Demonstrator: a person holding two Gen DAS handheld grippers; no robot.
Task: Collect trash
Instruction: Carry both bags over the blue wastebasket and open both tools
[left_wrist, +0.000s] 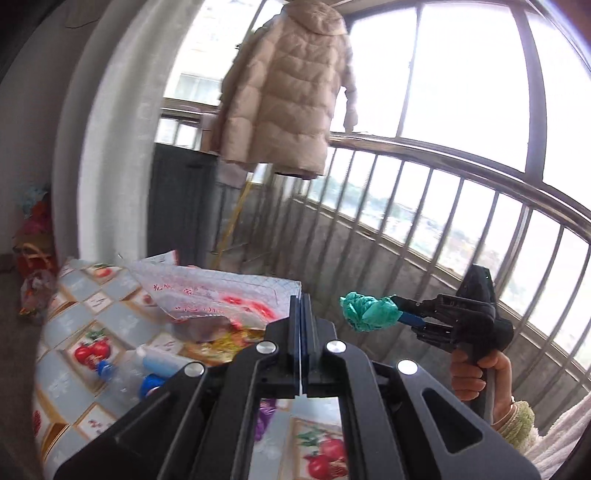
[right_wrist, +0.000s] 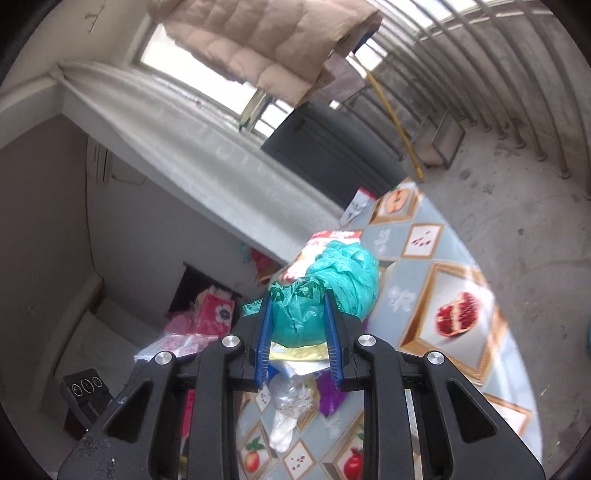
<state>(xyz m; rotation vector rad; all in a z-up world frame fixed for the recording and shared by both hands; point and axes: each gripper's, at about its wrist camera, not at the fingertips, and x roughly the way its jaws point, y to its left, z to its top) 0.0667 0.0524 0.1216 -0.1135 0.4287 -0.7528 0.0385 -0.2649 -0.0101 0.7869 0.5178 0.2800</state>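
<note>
My right gripper (right_wrist: 298, 295) is shut on a crumpled teal plastic bag (right_wrist: 332, 280) and holds it in the air above the table's edge. The same bag (left_wrist: 369, 311) and the right gripper (left_wrist: 400, 311) show in the left wrist view, right of the table. My left gripper (left_wrist: 300, 301) is shut with nothing between its jaws, above the table (left_wrist: 74, 310) with its fruit-print cloth. On the table lie a clear printed plastic bag (left_wrist: 214, 291), clear plastic bottles with blue caps (left_wrist: 147, 369) and a crushed clear bottle (right_wrist: 291, 398).
A beige puffer coat (left_wrist: 284, 92) hangs by the barred window. A metal railing (left_wrist: 461, 206) runs along the balcony wall. A dark cabinet (left_wrist: 181, 199) and a yellow pole (left_wrist: 232, 218) stand beyond the table. Colourful bags (left_wrist: 33, 258) sit on the floor at left.
</note>
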